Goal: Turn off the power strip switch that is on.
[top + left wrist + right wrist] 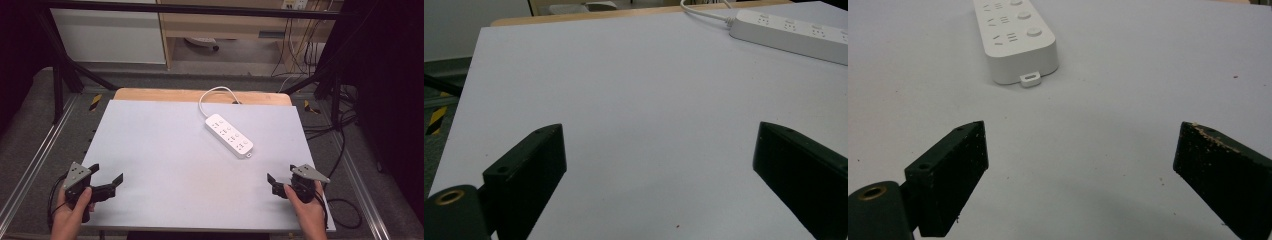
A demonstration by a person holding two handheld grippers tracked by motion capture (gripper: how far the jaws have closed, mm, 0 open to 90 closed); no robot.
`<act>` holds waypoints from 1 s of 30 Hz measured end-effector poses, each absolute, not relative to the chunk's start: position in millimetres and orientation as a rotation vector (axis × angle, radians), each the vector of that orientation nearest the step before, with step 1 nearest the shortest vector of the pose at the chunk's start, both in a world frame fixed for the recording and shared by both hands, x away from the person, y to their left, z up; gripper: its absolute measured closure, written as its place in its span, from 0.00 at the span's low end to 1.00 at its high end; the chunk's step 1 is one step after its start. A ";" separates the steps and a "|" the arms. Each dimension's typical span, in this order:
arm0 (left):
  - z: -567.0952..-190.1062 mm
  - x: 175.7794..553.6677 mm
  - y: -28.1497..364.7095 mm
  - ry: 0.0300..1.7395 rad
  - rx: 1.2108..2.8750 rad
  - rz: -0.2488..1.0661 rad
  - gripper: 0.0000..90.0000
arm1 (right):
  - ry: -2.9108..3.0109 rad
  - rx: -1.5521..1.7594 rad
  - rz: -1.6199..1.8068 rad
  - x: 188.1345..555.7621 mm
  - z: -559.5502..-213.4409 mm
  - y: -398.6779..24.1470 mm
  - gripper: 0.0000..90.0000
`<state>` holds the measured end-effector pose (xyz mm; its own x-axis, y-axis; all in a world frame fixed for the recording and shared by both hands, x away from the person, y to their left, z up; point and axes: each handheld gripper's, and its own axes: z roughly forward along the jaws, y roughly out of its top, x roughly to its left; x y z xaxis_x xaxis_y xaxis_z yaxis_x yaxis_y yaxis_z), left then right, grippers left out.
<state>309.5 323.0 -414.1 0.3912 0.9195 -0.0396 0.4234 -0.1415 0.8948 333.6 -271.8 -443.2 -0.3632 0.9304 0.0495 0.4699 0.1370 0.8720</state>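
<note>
Both grippers, left gripper (107, 178) and right gripper (279, 181), hover spread-jawed and empty at the table's (165, 150) near corners. Power strip (229, 135) lies diagonally right of centre, free end nearer the right gripper.

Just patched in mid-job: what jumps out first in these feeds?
A white power strip lies at an angle on the far right part of the pale table top, with its cord looping off the far edge. The left gripper and right gripper sit at the near corners, both open, holding nothing.
</note>
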 end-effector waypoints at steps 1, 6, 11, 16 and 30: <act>-414.2 309.7 323.0 1.180 1.741 0.686 0.08 | 1.899 1.342 1.168 333.4 -442.4 -271.3 0.08; -414.6 309.9 322.8 1.183 1.741 0.684 0.07 | 1.901 1.350 1.161 333.0 -441.3 -271.1 0.08; -414.9 310.2 321.8 1.183 1.736 0.684 0.08 | 1.928 1.374 1.165 334.1 -438.6 -271.3 0.05; -414.3 310.8 319.7 1.174 1.729 0.695 0.07 | 1.947 1.320 1.182 335.0 -424.0 -265.0 0.04; -398.0 344.2 304.9 1.152 1.680 0.687 0.07 | 1.950 1.244 1.276 365.9 -390.2 -248.2 0.13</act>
